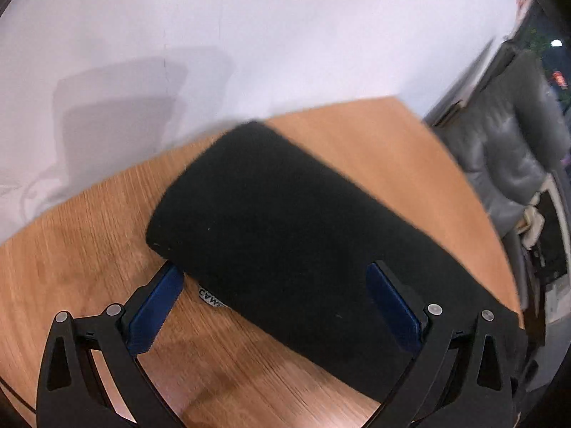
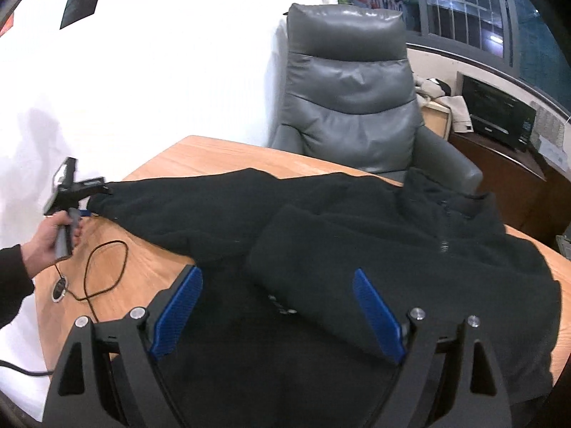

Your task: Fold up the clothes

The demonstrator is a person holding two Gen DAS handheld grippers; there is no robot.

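I see both sets of jaws open: left gripper [image 1: 274, 303] straddles the sleeve [image 1: 285, 221] at 9 o'clock, right gripper [image 2: 278, 314] hovers over the black jacket [image 2: 392, 249] spread on the table [image 2: 214, 157].

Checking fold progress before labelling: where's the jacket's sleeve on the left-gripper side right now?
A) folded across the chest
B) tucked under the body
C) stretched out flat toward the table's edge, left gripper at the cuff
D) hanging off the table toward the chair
C: in the right wrist view the sleeve lies extended across the table, with the left gripper at its cuff; the left wrist view shows that gripper open around the sleeve end.
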